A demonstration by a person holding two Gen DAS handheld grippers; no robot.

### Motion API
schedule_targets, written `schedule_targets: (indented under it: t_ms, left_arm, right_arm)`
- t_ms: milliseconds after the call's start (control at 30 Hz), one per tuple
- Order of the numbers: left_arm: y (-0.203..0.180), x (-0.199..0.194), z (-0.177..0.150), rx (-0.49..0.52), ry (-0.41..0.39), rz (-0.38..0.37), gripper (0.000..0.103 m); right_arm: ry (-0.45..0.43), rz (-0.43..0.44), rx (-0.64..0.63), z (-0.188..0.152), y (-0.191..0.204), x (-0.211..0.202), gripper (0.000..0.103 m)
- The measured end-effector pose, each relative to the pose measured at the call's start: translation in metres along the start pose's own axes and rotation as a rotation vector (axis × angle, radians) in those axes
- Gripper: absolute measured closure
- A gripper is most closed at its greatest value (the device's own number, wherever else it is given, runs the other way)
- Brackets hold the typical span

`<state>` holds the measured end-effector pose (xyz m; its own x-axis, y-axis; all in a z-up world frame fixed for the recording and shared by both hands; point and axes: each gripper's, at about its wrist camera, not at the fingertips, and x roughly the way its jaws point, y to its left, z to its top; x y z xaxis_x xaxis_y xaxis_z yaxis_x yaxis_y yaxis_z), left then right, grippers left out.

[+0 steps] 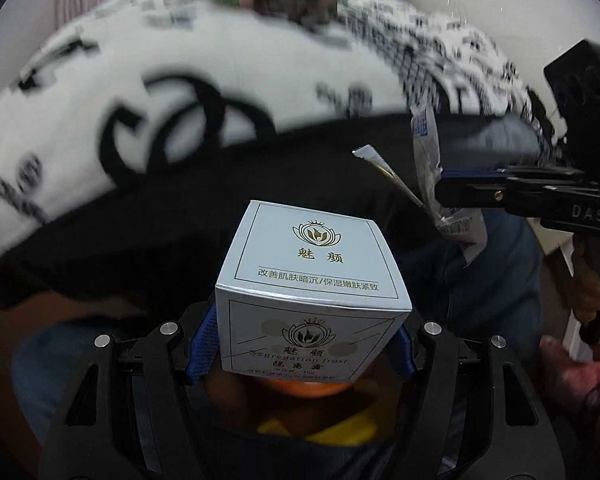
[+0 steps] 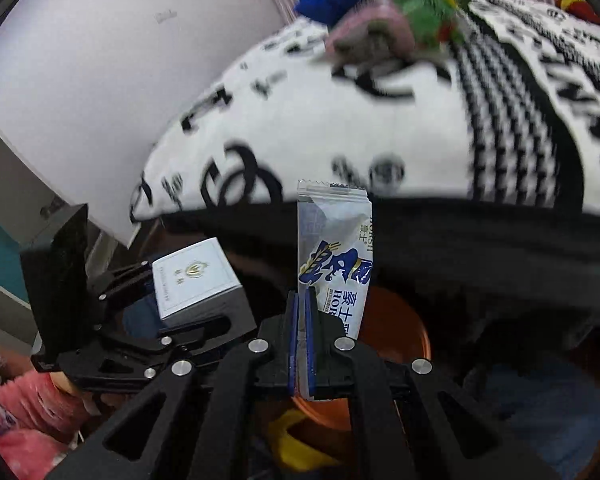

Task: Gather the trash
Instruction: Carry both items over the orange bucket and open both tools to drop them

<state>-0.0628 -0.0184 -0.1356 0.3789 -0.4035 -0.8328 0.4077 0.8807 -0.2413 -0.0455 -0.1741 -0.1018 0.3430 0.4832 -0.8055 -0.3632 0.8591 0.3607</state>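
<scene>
The left gripper (image 1: pixel 308 344) was clamped on a small pale box (image 1: pixel 312 292), its blue pads pressed against the box's two sides. The box was held up in the air, above a black cloth and a white printed blanket (image 1: pixel 180 80). Just beneath the fingers an orange bin (image 2: pixel 396 332) showed, with something yellow (image 2: pixel 296 444) in it.

To the right, the right gripper (image 2: pixel 300 344) was pinched tight on a snack wrapper (image 2: pixel 336 256), which stood upright from between the pads, also over the bin.

Both pieces of trash seemed already collected, so the step in hand looked like the drop. The next move would call for holding each item over the bin's mouth, then parting the fingers so it falls inside rather than onto the cloth.
</scene>
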Motion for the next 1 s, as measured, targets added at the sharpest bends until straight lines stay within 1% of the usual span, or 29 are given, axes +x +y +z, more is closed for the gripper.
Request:
schedule_targets:
  t_ms: [233, 300, 433, 467, 500, 533, 567, 600, 667, 733, 800, 833, 1000]
  left_arm:
    - [-0.002, 0.055, -0.023, -0.021, 0.189, -0.004, 0.037]
    - [-0.001, 0.070, -0.027, -0.031, 0.229, 0.018, 0.037]
    - [0.005, 0.093, -0.030, -0.087, 0.291, 0.003, 0.036]
    - [0.007, 0.097, -0.031, -0.097, 0.307, 0.002, 0.036]
    - [0.008, 0.101, -0.032, -0.104, 0.322, 0.007, 0.035]
    - [0.009, 0.103, -0.033, -0.108, 0.333, 0.010, 0.032]
    - [0.012, 0.104, -0.033, -0.111, 0.342, 0.016, 0.027]
    - [0.013, 0.104, -0.033, -0.112, 0.343, 0.026, 0.025]
    - [0.014, 0.106, -0.032, -0.108, 0.342, 0.055, 0.016]
    - [0.015, 0.107, -0.031, -0.111, 0.343, 0.068, 0.016]
    - [0.014, 0.112, -0.031, -0.117, 0.347, 0.069, 0.015]
    - [0.014, 0.113, -0.033, -0.120, 0.348, 0.071, 0.015]
    - [0.017, 0.116, -0.033, -0.128, 0.346, 0.074, 0.015]
  right_arm:
    - [0.129, -0.017, 0.058, -0.027, -0.021, 0.049, 0.100]
    - [0.150, -0.026, 0.075, -0.032, -0.026, 0.061, 0.100]
    - [0.188, -0.029, 0.113, -0.039, -0.039, 0.084, 0.099]
    - [0.197, -0.025, 0.119, -0.041, -0.042, 0.086, 0.096]
    - [0.209, -0.020, 0.141, -0.041, -0.047, 0.092, 0.090]
    - [0.209, -0.017, 0.165, -0.042, -0.052, 0.095, 0.082]
    - [0.207, -0.020, 0.177, -0.042, -0.055, 0.097, 0.068]
    - [0.199, -0.038, 0.187, -0.042, -0.058, 0.097, 0.061]
    - [0.191, -0.041, 0.207, -0.044, -0.065, 0.096, 0.057]
    - [0.184, -0.039, 0.230, -0.045, -0.070, 0.094, 0.056]
    - [0.177, -0.044, 0.241, -0.045, -0.072, 0.092, 0.051]
    - [0.175, -0.045, 0.244, -0.045, -0.075, 0.092, 0.050]
    - [0.174, -0.047, 0.262, -0.048, -0.082, 0.090, 0.050]
